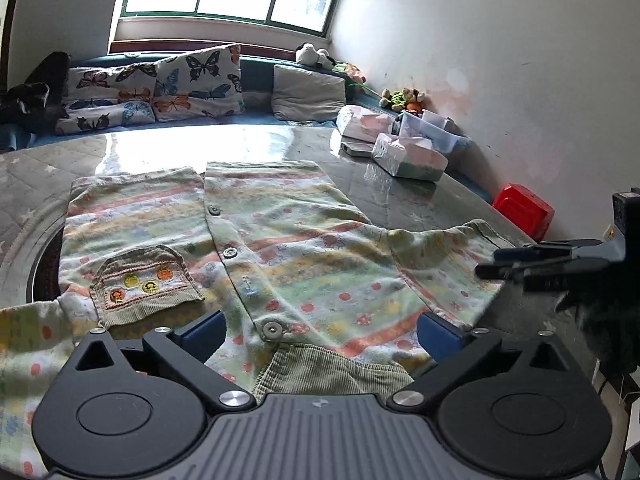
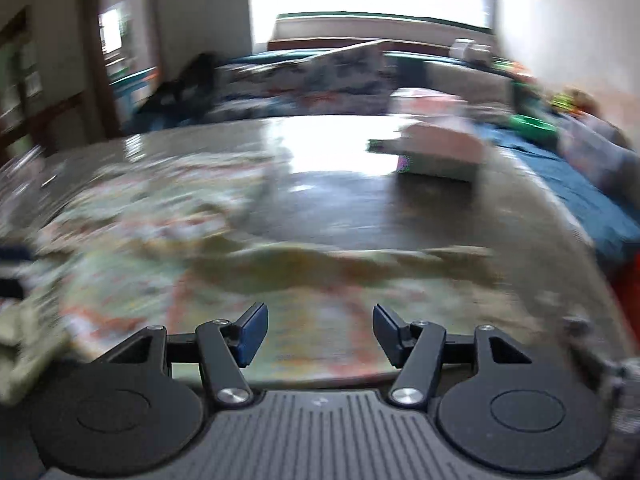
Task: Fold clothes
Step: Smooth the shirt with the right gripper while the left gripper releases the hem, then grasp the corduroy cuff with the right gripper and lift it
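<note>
Shirt [image 1: 256, 248] spread front-up on the worktop [image 1: 400, 200], right sleeve [image 1: 448, 256] angled out; both the left tool [image 1: 320, 336] and right tool [image 2: 320, 334] released, grasping nothing; any fold wants flattened cloth.

A shirt [image 1: 240, 248] lies spread on the desk [image 1: 400, 196]; boxes [image 1: 408, 156] sit behind it to the right, cushions [image 1: 192, 80] beyond, apparently on a bench.

1 shirt [image 1: 256, 248], 3 snap btns, 1 pocket [image 1: 146, 284], 2 butterfly cushions, 1 grey cushion [image 1: 308, 92], 1 red box [image 1: 522, 210]
</note>
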### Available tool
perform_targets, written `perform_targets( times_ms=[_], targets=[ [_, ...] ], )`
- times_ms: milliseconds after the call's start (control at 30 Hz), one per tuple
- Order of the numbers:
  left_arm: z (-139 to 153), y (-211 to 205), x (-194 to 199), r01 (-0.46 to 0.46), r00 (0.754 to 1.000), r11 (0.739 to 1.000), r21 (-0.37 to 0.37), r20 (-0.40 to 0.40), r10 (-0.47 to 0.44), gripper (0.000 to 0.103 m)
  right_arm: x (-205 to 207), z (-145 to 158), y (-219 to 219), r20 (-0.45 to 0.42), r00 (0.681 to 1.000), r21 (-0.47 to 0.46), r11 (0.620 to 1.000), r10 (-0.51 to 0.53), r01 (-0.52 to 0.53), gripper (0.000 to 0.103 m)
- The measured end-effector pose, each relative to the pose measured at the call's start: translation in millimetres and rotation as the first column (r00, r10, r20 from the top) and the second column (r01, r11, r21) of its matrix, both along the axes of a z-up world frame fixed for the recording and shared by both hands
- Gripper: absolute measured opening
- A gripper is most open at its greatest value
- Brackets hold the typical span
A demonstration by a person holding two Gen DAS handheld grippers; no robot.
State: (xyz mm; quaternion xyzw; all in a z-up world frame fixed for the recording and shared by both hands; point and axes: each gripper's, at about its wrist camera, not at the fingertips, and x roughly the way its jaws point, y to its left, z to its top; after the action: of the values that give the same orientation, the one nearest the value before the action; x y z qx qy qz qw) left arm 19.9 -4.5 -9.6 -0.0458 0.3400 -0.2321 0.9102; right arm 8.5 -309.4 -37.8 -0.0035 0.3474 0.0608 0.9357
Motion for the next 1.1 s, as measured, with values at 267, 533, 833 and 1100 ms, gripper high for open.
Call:
perform_targets(
  times_ms=[267, 533, 833, 1100],
  targets=[
    [0, -2, -1, -0.028, 1.000, 1.000, 0.006, -0.004, 0.028, 0.103, 12, -14, -64, 0.022, 0.975, -0.033, 0.974, -0.222, 0.223, 0.059],
    [1, -4, 2, -0.048, 0.999, 0.999, 0.022, -0.011, 0.049, 0.103, 15, -28, -82, -0.005, 0.961, -0.006, 0.961, -0.277, 0.277, 0.055],
    [1, -6, 4, -0.087, 0.996, 0.995, 0.044, -0.006, 0.087, 0.103, 12, -25, -77, 0.011, 0.962, 0.031, 0.962, -0.273, 0.272, 0.023],
    [0, -5, 3, -0.104, 0.995, 0.992, 0.065, 0.003, 0.104, 0.103, 7, -14, -75, 0.042, 0.962, 0.091, 0.960, -0.271, 0.266, 0.009]
  ],
)
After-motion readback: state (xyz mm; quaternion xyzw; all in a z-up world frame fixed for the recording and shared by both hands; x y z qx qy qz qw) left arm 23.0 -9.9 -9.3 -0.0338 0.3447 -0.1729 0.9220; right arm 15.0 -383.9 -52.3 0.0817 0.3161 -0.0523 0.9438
